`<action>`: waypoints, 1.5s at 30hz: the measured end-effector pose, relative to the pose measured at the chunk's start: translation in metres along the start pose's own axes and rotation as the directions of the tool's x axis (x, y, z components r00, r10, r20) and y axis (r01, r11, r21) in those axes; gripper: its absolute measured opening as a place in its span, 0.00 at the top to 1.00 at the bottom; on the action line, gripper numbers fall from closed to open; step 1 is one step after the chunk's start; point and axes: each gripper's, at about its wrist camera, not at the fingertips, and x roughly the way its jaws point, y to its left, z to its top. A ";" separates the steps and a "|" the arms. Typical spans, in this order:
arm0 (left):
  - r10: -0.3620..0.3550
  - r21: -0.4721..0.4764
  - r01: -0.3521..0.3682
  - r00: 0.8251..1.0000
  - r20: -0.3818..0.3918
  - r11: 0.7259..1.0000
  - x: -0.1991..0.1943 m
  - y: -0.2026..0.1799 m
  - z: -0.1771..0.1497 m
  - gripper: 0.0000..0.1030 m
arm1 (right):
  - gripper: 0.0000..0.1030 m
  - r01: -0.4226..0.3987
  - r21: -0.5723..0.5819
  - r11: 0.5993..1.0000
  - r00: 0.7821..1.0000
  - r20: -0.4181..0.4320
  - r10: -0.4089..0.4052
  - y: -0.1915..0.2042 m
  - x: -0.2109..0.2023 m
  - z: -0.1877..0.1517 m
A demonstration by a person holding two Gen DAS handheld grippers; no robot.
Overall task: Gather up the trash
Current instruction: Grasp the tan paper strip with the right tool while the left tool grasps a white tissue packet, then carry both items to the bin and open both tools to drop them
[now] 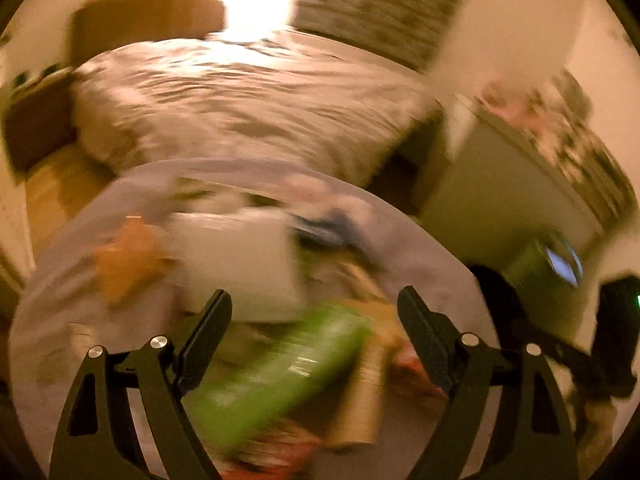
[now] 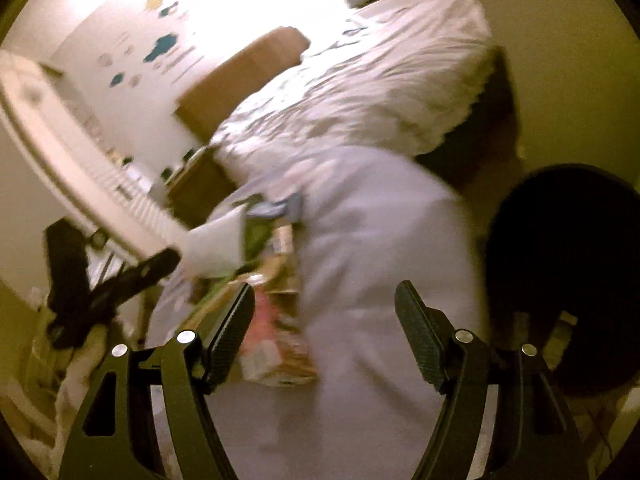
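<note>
Both views are motion-blurred. A round pale table (image 1: 56, 304) carries a heap of trash: a green packet (image 1: 280, 372), a white box (image 1: 240, 264), an orange wrapper (image 1: 124, 260), cardboard pieces (image 1: 360, 396) and red-pink packaging (image 1: 412, 364). My left gripper (image 1: 316, 332) is open and empty above the green packet. In the right wrist view the same table (image 2: 380, 240) shows the trash pile (image 2: 272, 280) at its left side. My right gripper (image 2: 324, 320) is open and empty over the table, beside pink packaging (image 2: 264, 332). The left gripper (image 2: 120, 280) shows there at the left.
A bed with a white duvet (image 1: 240, 96) and a brown headboard (image 1: 148, 20) stands behind the table. A white cabinet (image 1: 500, 184) is at the right. A black round bin or stool (image 2: 568, 272) stands right of the table. A white radiator-like unit (image 2: 80, 160) is at the left.
</note>
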 end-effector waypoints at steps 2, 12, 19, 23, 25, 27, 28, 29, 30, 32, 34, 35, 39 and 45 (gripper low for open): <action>0.011 -0.068 -0.010 1.000 0.014 0.998 0.001 0.032 0.009 0.18 | 0.30 -0.043 -0.018 0.999 0.999 -0.029 0.043 0.022 0.011 0.001; -0.074 -0.138 0.065 0.995 -0.064 0.988 0.040 0.088 0.021 0.30 | 0.30 0.023 -0.236 0.971 0.979 -0.192 -0.070 0.125 0.071 -0.024; -0.118 -0.131 0.105 0.988 -0.099 0.986 0.063 0.088 0.022 0.64 | 0.64 0.164 -0.269 0.949 0.951 -0.213 -0.225 0.127 0.098 -0.046; -0.125 -0.103 0.116 0.989 -0.085 0.988 0.055 0.079 0.018 0.72 | 0.87 0.174 -0.241 0.955 0.956 -0.190 -0.223 0.115 0.087 -0.046; -0.124 -0.098 0.117 0.990 -0.072 0.988 0.049 0.077 0.016 0.74 | 0.91 0.144 -0.209 0.967 0.967 -0.179 -0.183 0.110 0.078 -0.046; -0.130 -0.095 0.124 0.990 -0.057 0.988 0.041 0.072 0.015 0.75 | 0.94 0.110 -0.178 0.978 0.975 -0.174 -0.141 0.105 0.071 -0.043; -0.135 -0.095 0.131 0.990 -0.045 0.987 0.034 0.070 0.014 0.76 | 0.95 0.084 -0.164 0.983 0.980 -0.164 -0.111 0.101 0.063 -0.043; -0.140 -0.095 0.136 0.990 -0.032 0.986 0.027 0.066 0.013 0.76 | 0.96 0.071 -0.157 0.985 0.983 -0.155 -0.096 0.099 0.058 -0.042; -0.144 -0.094 0.142 0.989 -0.019 0.985 0.020 0.063 0.013 0.76 | 0.96 0.056 -0.148 0.987 0.986 -0.145 -0.078 0.096 0.051 -0.042; -0.153 -0.089 0.154 0.988 0.013 0.984 0.003 0.054 0.012 0.76 | 0.97 0.011 -0.123 0.992 0.992 -0.127 -0.027 0.091 0.038 -0.040; -0.164 -0.082 0.167 0.985 0.044 0.982 -0.013 0.043 0.014 0.76 | 0.97 -0.037 -0.092 0.995 0.994 -0.107 0.027 0.086 0.024 -0.037; -0.168 -0.077 0.172 0.984 0.056 0.982 -0.019 0.038 0.015 0.76 | 0.97 -0.063 -0.077 0.995 0.994 -0.090 0.056 0.083 0.016 -0.035; -0.189 -0.030 0.192 0.978 0.087 0.981 -0.034 0.009 0.022 0.76 | 0.97 -0.127 -0.048 0.991 0.992 -0.024 0.125 0.074 -0.016 -0.027; -0.254 0.025 0.252 0.963 0.090 0.967 -0.032 -0.042 0.031 0.76 | 0.97 -0.105 -0.004 0.994 0.990 0.093 0.105 0.046 -0.067 -0.017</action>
